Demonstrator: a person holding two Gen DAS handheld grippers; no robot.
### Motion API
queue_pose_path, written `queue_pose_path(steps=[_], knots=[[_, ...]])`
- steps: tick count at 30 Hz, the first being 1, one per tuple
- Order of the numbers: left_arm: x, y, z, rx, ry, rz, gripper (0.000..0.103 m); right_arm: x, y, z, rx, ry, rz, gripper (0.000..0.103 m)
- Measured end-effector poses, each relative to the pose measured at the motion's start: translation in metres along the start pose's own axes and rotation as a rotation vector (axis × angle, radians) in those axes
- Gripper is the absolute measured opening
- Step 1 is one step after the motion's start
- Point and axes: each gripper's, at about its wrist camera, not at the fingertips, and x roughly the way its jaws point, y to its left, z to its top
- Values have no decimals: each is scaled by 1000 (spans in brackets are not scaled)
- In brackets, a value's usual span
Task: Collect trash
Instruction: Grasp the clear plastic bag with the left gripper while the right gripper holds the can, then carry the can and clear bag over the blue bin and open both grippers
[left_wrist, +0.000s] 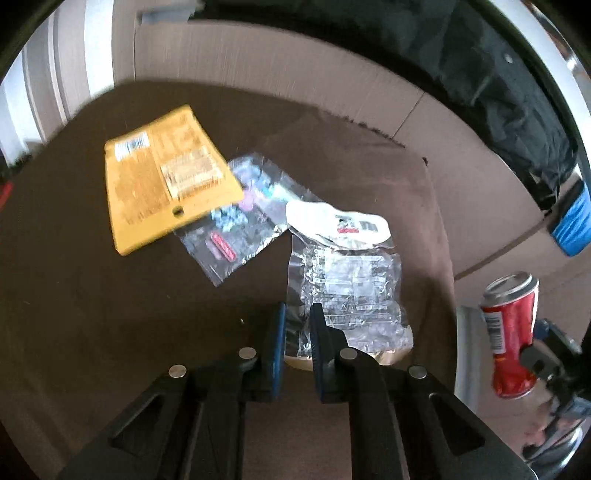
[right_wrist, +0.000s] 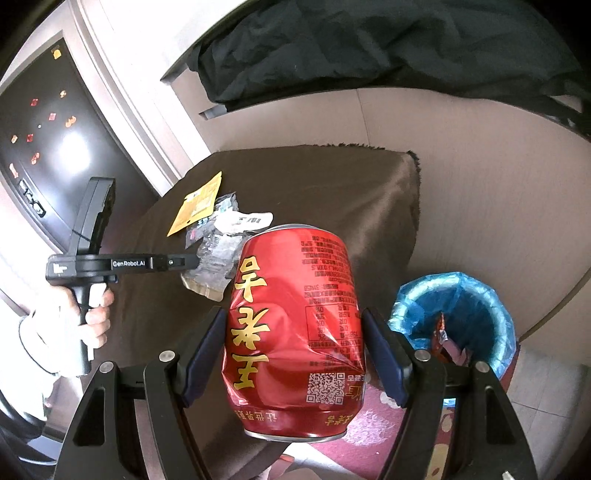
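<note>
Partway through collecting trash; wrappers already lying in the blue-lined bin (right_wrist: 480, 295).
My right gripper (right_wrist: 295, 354) is clamping the dented red can (right_wrist: 291, 332); my left gripper (left_wrist: 297, 325) is pinching the clear crinkled wrapper (left_wrist: 351, 288); yellow packet (left_wrist: 166, 177) waiting.

Left wrist view: looks along the left gripper (left_wrist: 297, 328) fingers, tilted down, close over the brown table (left_wrist: 92, 295).
Right wrist view: looks along the right gripper (right_wrist: 295, 354) fingers, from beside the table (right_wrist: 332, 192), facing the wall, blue-lined bin (right_wrist: 480, 295) near.
Shared: red can (left_wrist: 511, 332) (right_wrist: 295, 332), yellow packet (left_wrist: 166, 177) (right_wrist: 197, 208), clear wrappers (left_wrist: 351, 291) (right_wrist: 218, 258), table.
</note>
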Motion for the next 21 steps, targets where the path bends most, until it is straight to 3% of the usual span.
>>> queue_pose_path(steps=[8,12,17,21], knots=[[-70,-37,9,133,-193,55,10,-20,-11,-1,33,-51,-21,71],[-89,-72,12,199,-226,41,10,-38,-19,2,56,-103,-54,71],[-80,-136,18,280,-200,-42,10,-75,-41,5,94,-166,-169,71],[-32,-187,22,320,-101,-75,10,-107,-80,1,173,-193,-255,71]])
